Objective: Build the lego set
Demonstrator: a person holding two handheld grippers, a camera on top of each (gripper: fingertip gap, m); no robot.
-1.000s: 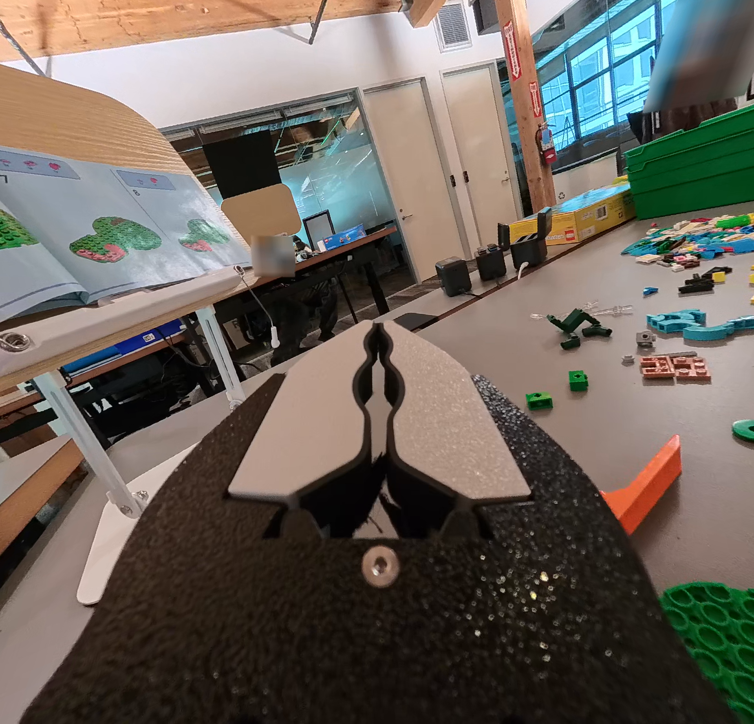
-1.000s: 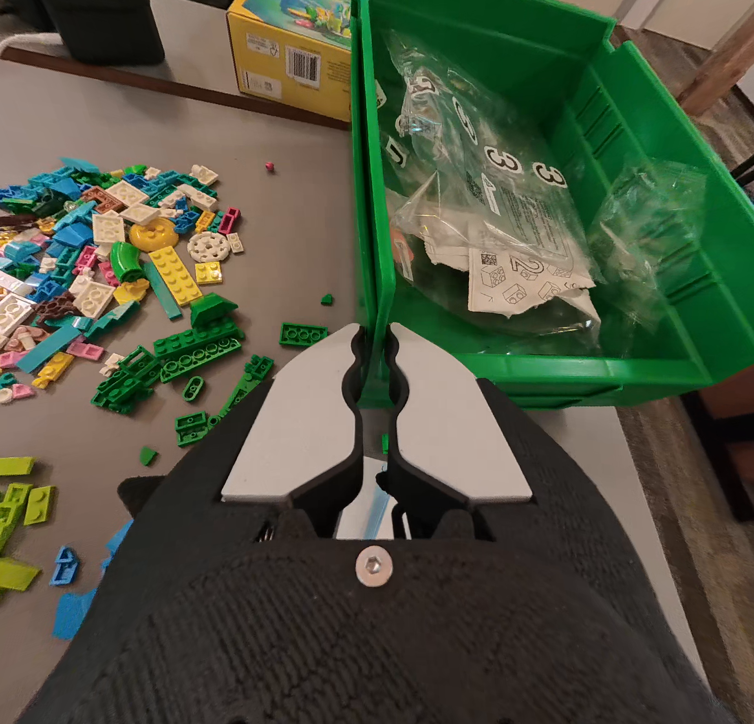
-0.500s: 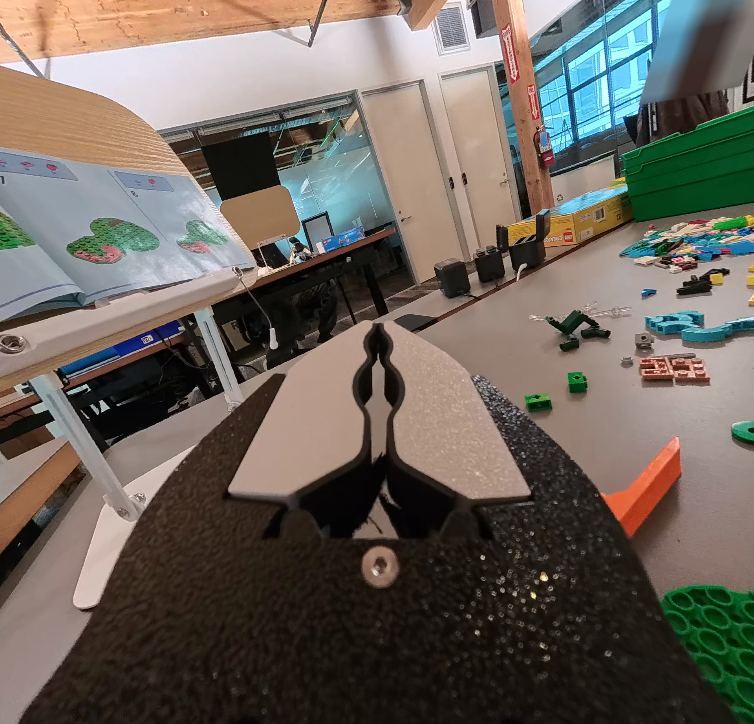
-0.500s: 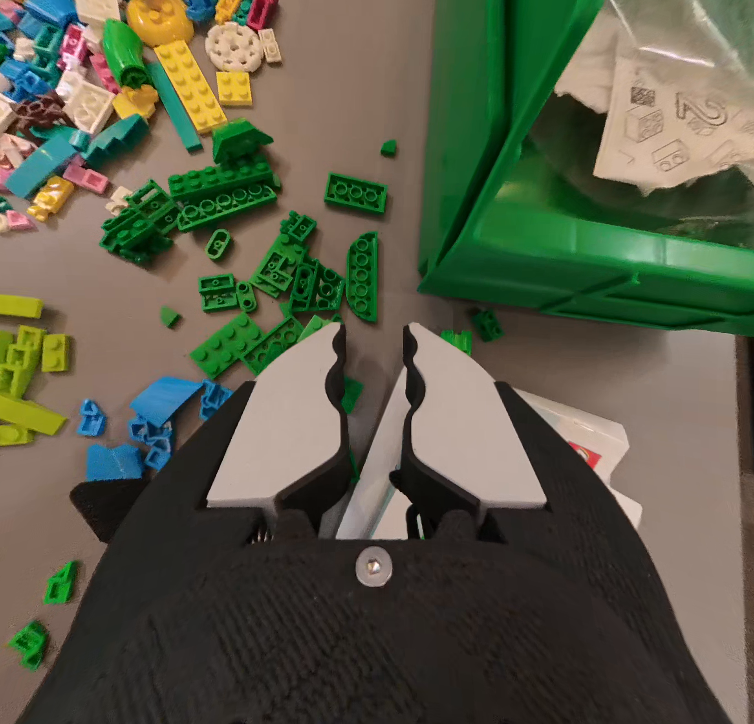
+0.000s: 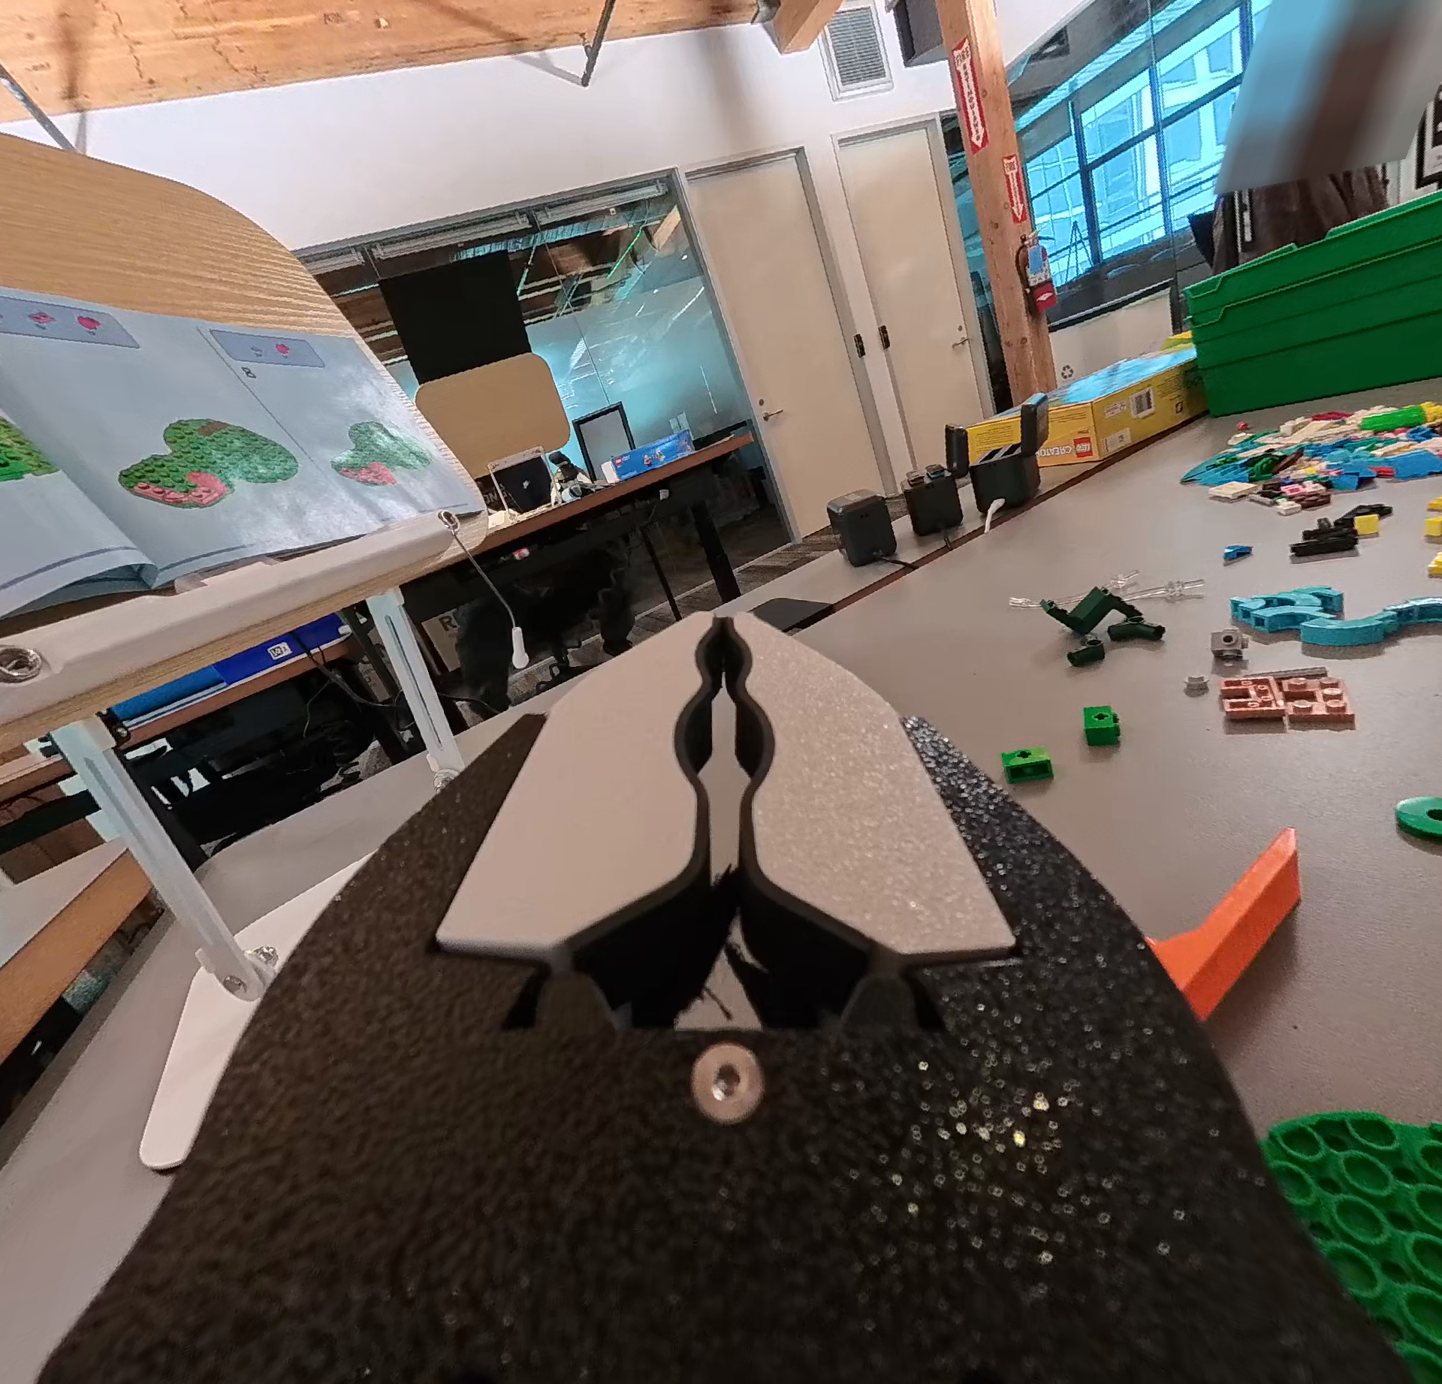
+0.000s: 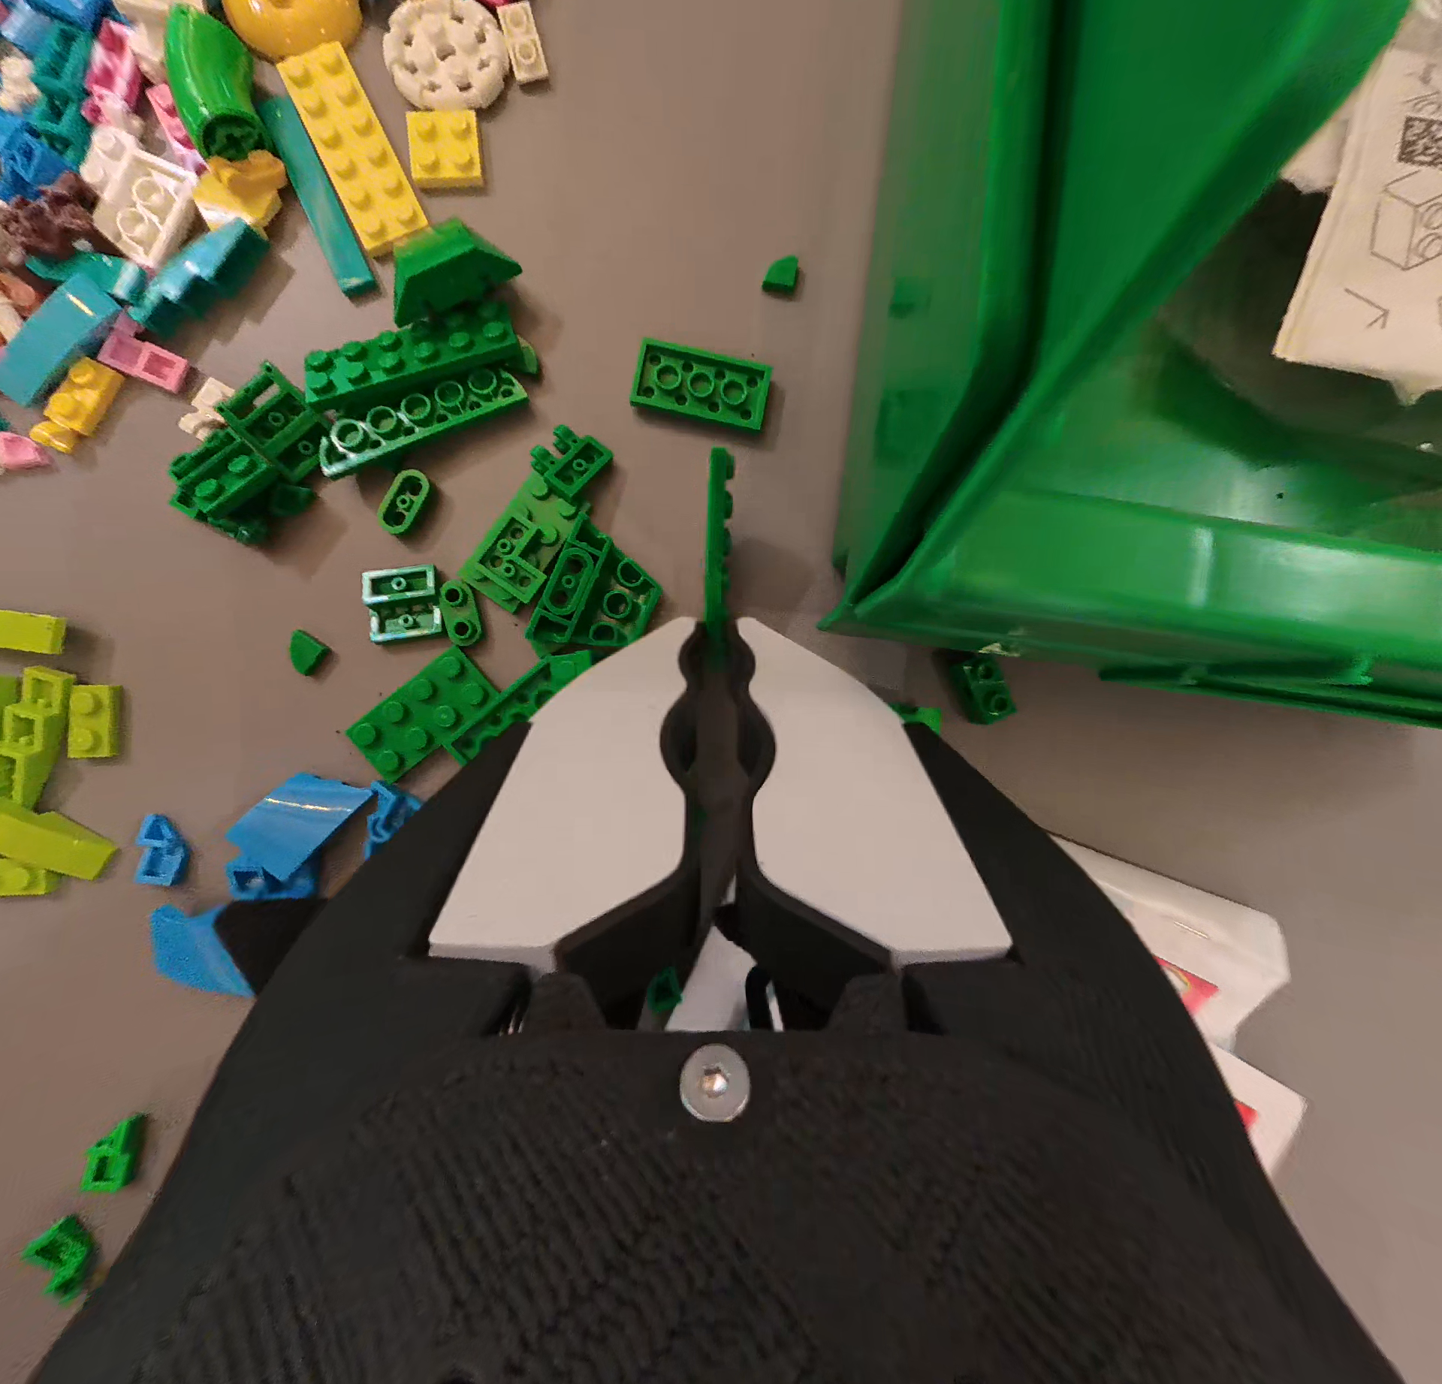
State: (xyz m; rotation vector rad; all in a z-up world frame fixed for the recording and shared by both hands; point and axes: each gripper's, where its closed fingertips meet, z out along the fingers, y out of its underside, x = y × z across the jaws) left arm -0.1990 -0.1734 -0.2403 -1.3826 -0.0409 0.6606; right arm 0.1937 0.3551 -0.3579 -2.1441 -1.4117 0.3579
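Observation:
My right gripper (image 6: 716,622) is shut on a thin green plate (image 6: 718,535), held edge-on so it sticks out past the tips, above a scatter of green pieces (image 6: 562,558) on the grey table (image 6: 687,176). A green 2x4 plate (image 6: 701,384) lies upside down just beyond. My left gripper (image 5: 722,622) is shut and empty, raised over the table and pointing across the room. A green studded baseplate (image 5: 1373,1222) shows at the lower right of the left wrist view. The open instruction booklet (image 5: 195,449) rests on a wooden stand at left.
A green bin (image 6: 1131,332) with plastic bags stands right of the right gripper. Mixed coloured bricks (image 6: 234,137) lie at upper left, lime (image 6: 47,738) and blue (image 6: 289,824) pieces at left. An orange brick separator (image 5: 1233,925), pink plates (image 5: 1287,699) and teal pieces (image 5: 1326,613) lie right of the left gripper. Left tips to right tips: about 65 cm.
My right gripper has swung down from the bin to the green pieces, opened, then shut on a thin green plate. The left gripper has barely moved.

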